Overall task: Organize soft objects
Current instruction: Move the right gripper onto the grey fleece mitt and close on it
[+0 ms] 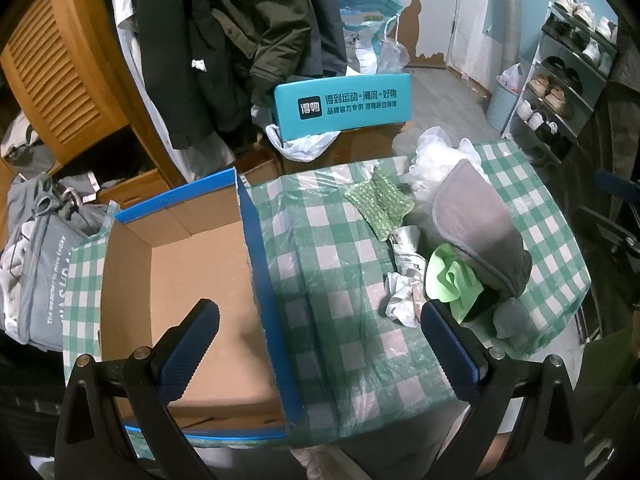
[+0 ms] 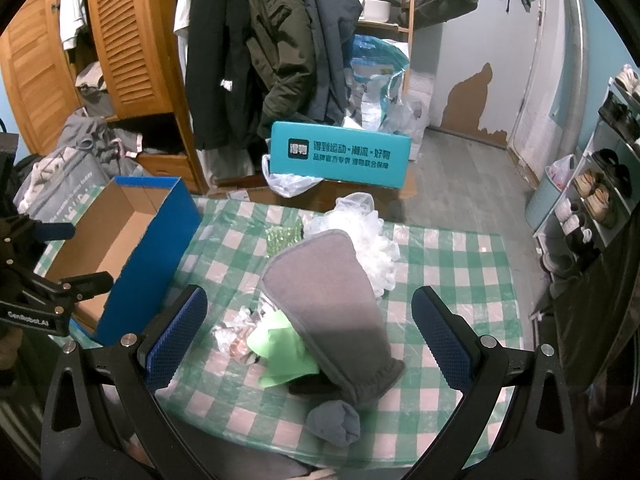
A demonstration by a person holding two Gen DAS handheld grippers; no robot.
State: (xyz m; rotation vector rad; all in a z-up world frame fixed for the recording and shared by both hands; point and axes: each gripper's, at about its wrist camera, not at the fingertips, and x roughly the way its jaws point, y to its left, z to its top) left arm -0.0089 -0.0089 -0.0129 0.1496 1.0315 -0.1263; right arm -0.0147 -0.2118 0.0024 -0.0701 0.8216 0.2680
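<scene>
Your grey mitt (image 2: 336, 312) lies on the checked tablecloth (image 2: 448, 276) with its long axis running from about 11 o'clock down to 5 o'clock in the right wrist view — rounded tip away from you, gathered cuff toward you. It rests partly on a light green cloth (image 2: 280, 356), which pokes out at its 8 o'clock side, and something dark shows under the cuff. A rolled grey sock (image 2: 334, 424) sits just beside the cuff at 6 o'clock. Beyond the mitt's tip are a green knitted pad (image 1: 380, 204) and a heap of clear plastic bags (image 2: 360, 232); crumpled plastic (image 1: 404, 280) lies at the pile's 9 o'clock. The blue-sided cardboard box (image 1: 256, 240) stands open at the pile's 9 o'clock, and nothing shows inside it but bare card. Your left gripper (image 1: 320, 356) hangs over the box's near right wall, fingers spread wide, holding nothing. Your right gripper (image 2: 310, 340) hovers over the mitt pile, fingers likewise wide and empty.
</scene>
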